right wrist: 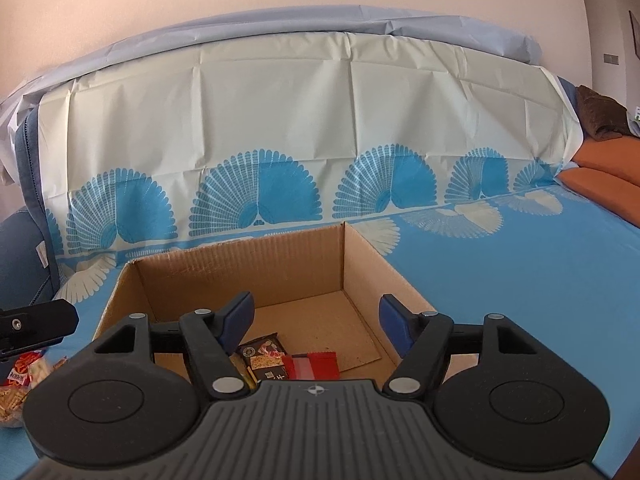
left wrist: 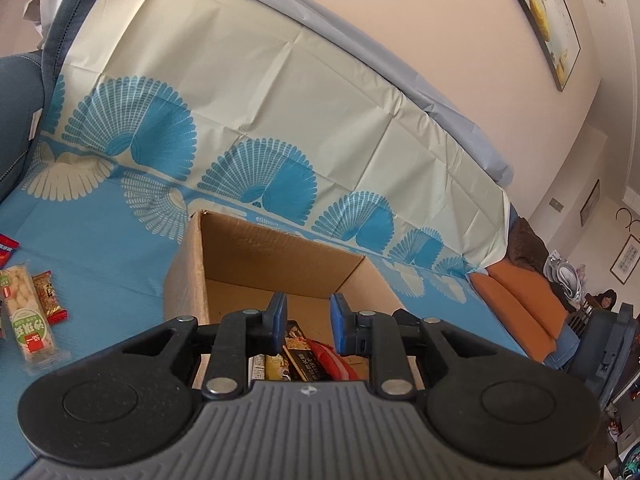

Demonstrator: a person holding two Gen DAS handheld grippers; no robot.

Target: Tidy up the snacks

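An open cardboard box stands on the blue cloth. Inside lie a dark snack pack and a red pack. My left gripper is open and empty, hovering over the box's near edge. My right gripper is open wide and empty, above the box's near side. Loose snacks lie on the cloth left of the box: a green-labelled cracker pack, a small brown-and-red pack, and red-and-white packs.
The blue patterned cloth covers a sofa seat and backrest. Orange cushions lie at the right. A black part of the other gripper shows at the left edge. A red wrapper lies far left.
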